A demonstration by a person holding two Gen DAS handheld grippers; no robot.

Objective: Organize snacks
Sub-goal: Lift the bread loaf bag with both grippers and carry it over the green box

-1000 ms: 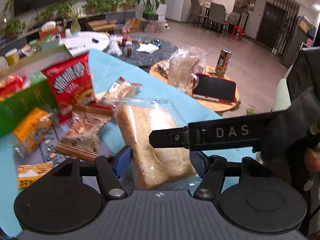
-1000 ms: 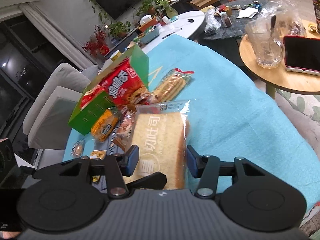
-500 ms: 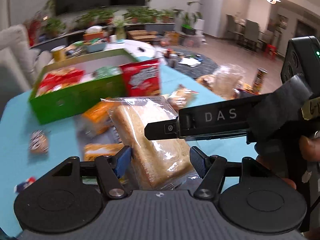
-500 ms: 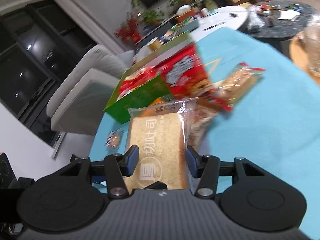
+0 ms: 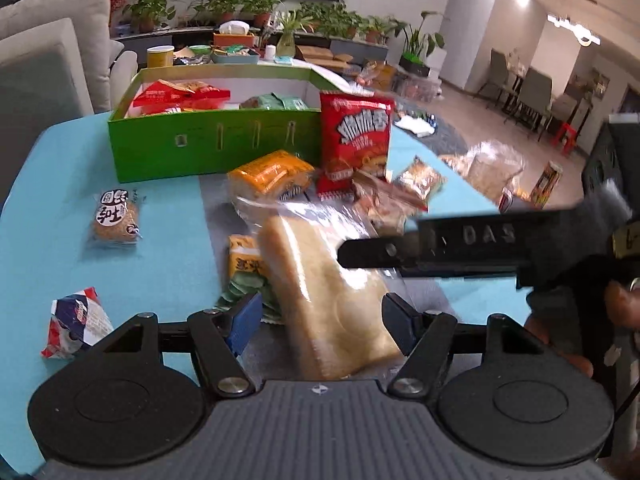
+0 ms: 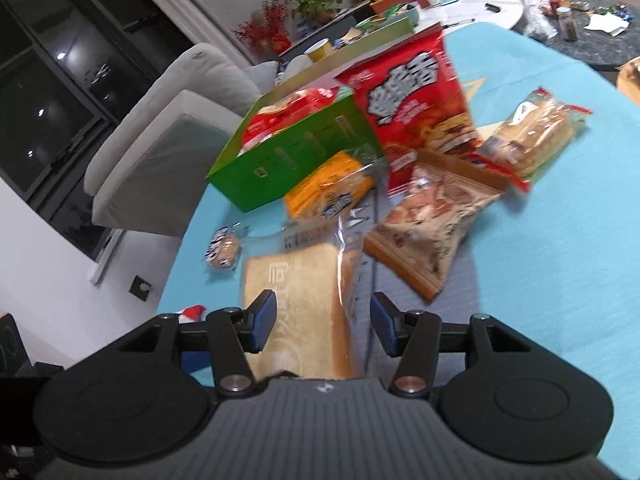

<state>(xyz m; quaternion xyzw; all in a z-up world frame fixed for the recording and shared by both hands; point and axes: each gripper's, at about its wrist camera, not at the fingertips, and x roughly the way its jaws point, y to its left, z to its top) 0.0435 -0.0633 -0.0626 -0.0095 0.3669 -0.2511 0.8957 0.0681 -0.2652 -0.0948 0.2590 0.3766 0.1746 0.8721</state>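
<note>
Now both grippers, left and right, are opening around the clear-bagged sliced bread loaf, which has swung toward the green cardboard box at eleven o'clock, so release seems premature.

My table has a turquoise cover with a grey panel in its middle. A green open box sits toward its far side. In front of the box, a red snack bag stands upright, with an orange packet beside it. To the left lie a small round cake packet and a red, white and blue packet.
</note>
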